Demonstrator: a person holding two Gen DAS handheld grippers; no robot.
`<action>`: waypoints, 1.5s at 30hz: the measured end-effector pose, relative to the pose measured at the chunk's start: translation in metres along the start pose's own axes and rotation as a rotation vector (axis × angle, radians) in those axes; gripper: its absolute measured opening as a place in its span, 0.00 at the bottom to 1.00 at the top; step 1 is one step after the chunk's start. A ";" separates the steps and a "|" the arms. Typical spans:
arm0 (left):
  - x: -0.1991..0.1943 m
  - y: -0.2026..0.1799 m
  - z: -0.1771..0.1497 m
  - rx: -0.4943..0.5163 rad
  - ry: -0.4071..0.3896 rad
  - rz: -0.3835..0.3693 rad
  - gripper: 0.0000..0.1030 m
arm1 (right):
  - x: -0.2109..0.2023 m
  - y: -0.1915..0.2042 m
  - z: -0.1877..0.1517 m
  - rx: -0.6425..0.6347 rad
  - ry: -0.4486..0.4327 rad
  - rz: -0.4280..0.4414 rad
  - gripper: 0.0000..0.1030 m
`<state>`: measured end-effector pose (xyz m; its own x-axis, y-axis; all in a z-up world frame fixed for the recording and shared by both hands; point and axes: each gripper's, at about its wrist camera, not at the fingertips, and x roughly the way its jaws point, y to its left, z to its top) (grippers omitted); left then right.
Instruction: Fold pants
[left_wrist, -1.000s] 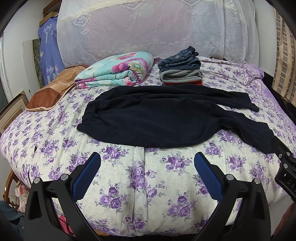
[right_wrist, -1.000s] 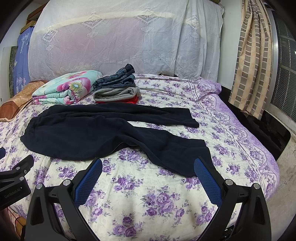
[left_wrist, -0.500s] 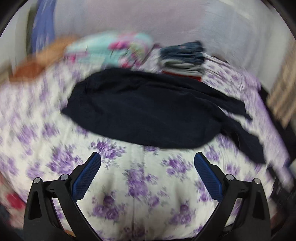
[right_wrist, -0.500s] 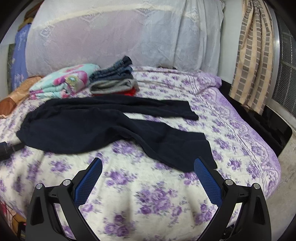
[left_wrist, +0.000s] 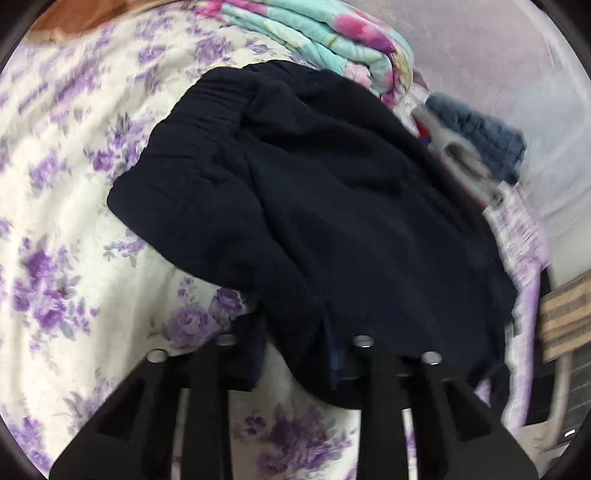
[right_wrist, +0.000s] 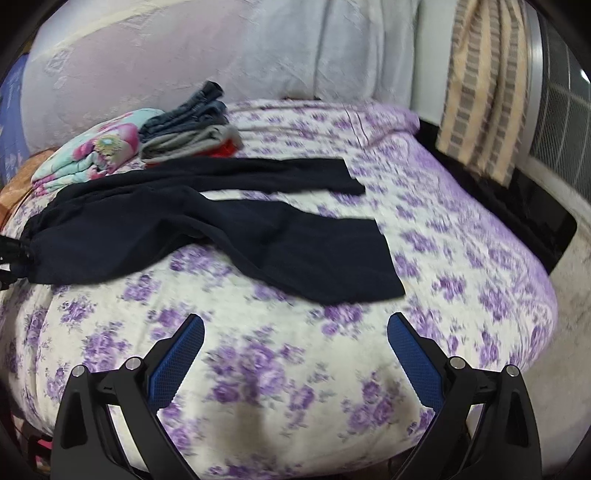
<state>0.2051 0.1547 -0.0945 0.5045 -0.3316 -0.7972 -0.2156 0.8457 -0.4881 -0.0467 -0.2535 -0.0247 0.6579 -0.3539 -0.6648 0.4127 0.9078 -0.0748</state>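
Note:
Dark navy pants (right_wrist: 207, 229) lie spread on the purple-flowered bedspread (right_wrist: 443, 236), waistband to the left and both legs reaching right. In the left wrist view the pants (left_wrist: 332, 206) fill the middle, and my left gripper (left_wrist: 295, 354) is shut on the near edge of the waist end, the cloth bunched over its fingers. It also shows at the left edge of the right wrist view (right_wrist: 9, 254). My right gripper (right_wrist: 295, 332) is open and empty, just short of the near leg's hem.
A folded floral quilt (right_wrist: 96, 155) and a stack of folded clothes (right_wrist: 192, 125) lie at the back of the bed. A lace-covered headboard (right_wrist: 184, 55) stands behind. A striped curtain (right_wrist: 484, 85) and a dark bed frame (right_wrist: 517, 206) are on the right.
My left gripper has moved in to the waist end of the pants and shut on it. My right gripper has moved closer to the near leg's hem and stays open.

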 end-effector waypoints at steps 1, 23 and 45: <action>-0.004 0.002 0.000 -0.009 -0.009 -0.024 0.15 | 0.002 -0.008 0.002 0.016 0.011 0.014 0.97; -0.033 0.009 -0.014 0.113 -0.082 0.038 0.15 | 0.170 -0.165 0.080 0.595 0.213 0.363 0.10; -0.128 0.012 0.024 0.199 -0.201 0.107 0.53 | 0.132 -0.154 0.139 0.385 0.211 0.296 0.82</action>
<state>0.1578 0.2171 0.0100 0.6473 -0.1638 -0.7444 -0.1182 0.9432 -0.3104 0.0638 -0.4716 0.0029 0.6563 -0.0058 -0.7545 0.4560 0.7997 0.3905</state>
